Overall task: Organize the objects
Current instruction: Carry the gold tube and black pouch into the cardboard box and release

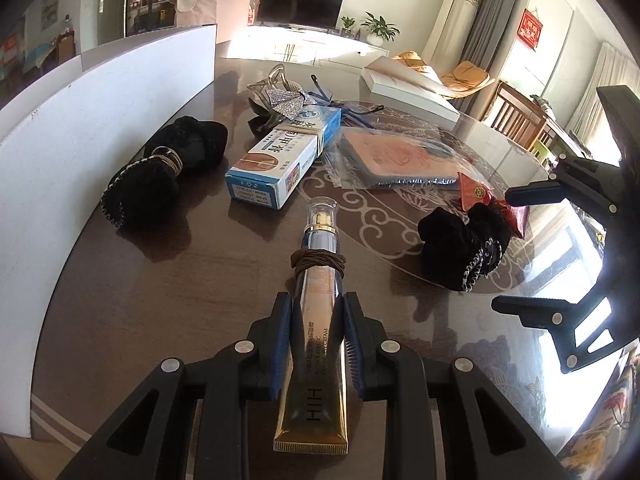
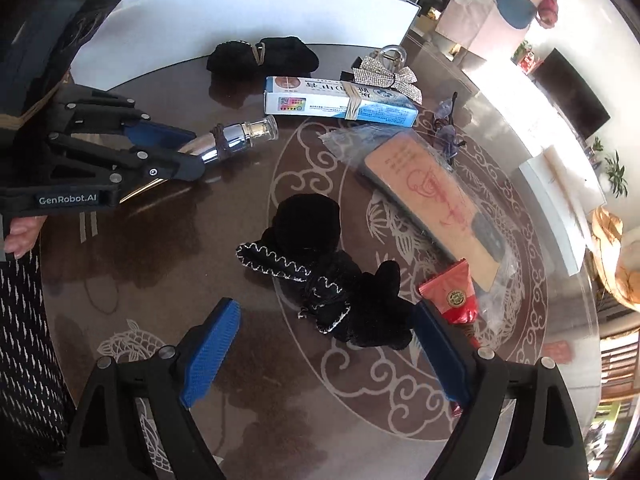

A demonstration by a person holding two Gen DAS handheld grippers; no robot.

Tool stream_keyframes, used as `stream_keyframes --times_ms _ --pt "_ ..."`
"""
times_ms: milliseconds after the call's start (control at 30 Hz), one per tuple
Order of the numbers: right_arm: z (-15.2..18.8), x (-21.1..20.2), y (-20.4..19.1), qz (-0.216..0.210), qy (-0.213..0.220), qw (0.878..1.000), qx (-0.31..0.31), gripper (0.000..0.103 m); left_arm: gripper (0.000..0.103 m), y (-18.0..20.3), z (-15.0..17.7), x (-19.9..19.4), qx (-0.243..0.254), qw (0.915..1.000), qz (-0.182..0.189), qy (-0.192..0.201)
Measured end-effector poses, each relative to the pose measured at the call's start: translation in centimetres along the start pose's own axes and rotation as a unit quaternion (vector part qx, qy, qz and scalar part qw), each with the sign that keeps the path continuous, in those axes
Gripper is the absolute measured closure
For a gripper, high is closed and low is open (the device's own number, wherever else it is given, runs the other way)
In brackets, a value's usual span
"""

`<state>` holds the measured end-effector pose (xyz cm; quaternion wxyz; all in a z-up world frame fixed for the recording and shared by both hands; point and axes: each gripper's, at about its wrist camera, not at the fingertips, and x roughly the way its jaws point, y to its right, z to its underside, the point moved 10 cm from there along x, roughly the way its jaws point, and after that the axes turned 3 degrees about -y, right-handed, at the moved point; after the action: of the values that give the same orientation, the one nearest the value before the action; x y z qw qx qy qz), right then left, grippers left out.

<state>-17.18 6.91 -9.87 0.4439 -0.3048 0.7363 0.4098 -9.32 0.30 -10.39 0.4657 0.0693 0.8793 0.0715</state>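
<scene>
My left gripper [image 1: 314, 304] is shut on a gold and silver cream tube [image 1: 316, 320] with a brown hair band round its neck; it holds the tube low over the table, cap pointing away. The tube also shows in the right wrist view [image 2: 232, 136], held by the left gripper [image 2: 188, 152]. My right gripper [image 2: 324, 320] is open, its blue pads either side of a black cloth glove [image 2: 320, 272], which also shows in the left wrist view [image 1: 464, 248]. A second black glove [image 1: 164, 168] tied with a band lies at the left.
A blue and white medicine box [image 1: 280, 160], a rhinestone bow hair clip [image 1: 284, 96], a bagged pink pad [image 1: 392, 156], a red sachet [image 2: 452, 296] and glasses lie on the round brown table [image 1: 160, 300]. A white board [image 1: 80, 120] stands at the left.
</scene>
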Motion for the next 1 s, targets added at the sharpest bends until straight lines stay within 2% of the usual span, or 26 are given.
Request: stream_keyframes --times_ms 100,167,200,233,267,300,400,500,600,667,733,833,900,1000 --pt "-1.6 0.9 -0.3 0.009 -0.006 0.998 -0.056 0.014 0.077 -0.1 0.0 0.0 -0.001 1.0 0.001 0.0" --pt "-2.2 2.2 -1.0 -0.034 -0.025 0.997 -0.063 0.016 0.077 -0.4 0.0 -0.1 -0.007 1.0 0.002 0.0" --pt "-2.2 2.8 -1.2 -0.074 -0.041 0.995 -0.046 0.021 0.077 -0.7 0.0 -0.2 -0.013 0.9999 0.004 0.001" --pt "-2.1 3.2 -1.2 -0.106 -0.056 0.993 -0.02 0.046 0.077 -0.9 -0.1 -0.3 -0.021 0.9997 0.009 0.003" --pt "-2.1 3.2 -0.8 -0.122 -0.059 0.991 0.009 0.061 0.077 -1.1 -0.2 -0.6 -0.03 0.9994 0.016 0.008" --pt "-2.2 3.0 -0.2 -0.126 -0.053 0.99 0.036 0.065 0.077 -1.3 -0.4 -0.9 -0.037 0.9989 0.025 0.014" --pt "-1.4 1.4 1.6 -0.139 -0.026 0.982 0.128 0.067 0.077 -1.3 -0.7 -1.4 -0.046 0.9978 0.039 0.026" --pt "-0.1 -0.9 2.5 -0.162 0.01 0.964 0.21 0.067 0.077 -0.7 -1.0 -2.2 -0.038 0.9974 0.047 0.038" --pt "0.8 -2.5 2.9 -0.172 0.028 0.948 0.265 0.067 0.077 -0.3 -1.0 -4.4 -0.033 0.9963 0.059 0.054" --pt "-0.1 -3.5 2.6 -0.176 0.043 0.942 0.283 0.067 0.077 -0.7 -1.3 -6.6 -0.04 0.9947 0.065 0.069" --pt "-2.9 -5.0 2.5 -0.189 0.07 0.936 0.29 0.067 0.077 -2.3 -2.0 -9.1 -0.054 0.9927 0.065 0.086" --pt "-10.3 -7.9 1.5 -0.216 0.133 0.924 0.285 0.067 0.077 -7.0 -4.3 -13.3 -0.078 0.9892 0.038 0.118" --pt "-16.0 -10.1 0.1 -0.245 0.175 0.912 0.28 0.067 0.077 -11.4 -6.1 -16.1 -0.099 0.9857 0.008 0.136" --pt "-23.9 -12.4 -3.0 -0.285 0.214 0.895 0.267 0.067 0.077 -19.1 -8.3 -19.3 -0.127 0.9785 -0.062 0.15"
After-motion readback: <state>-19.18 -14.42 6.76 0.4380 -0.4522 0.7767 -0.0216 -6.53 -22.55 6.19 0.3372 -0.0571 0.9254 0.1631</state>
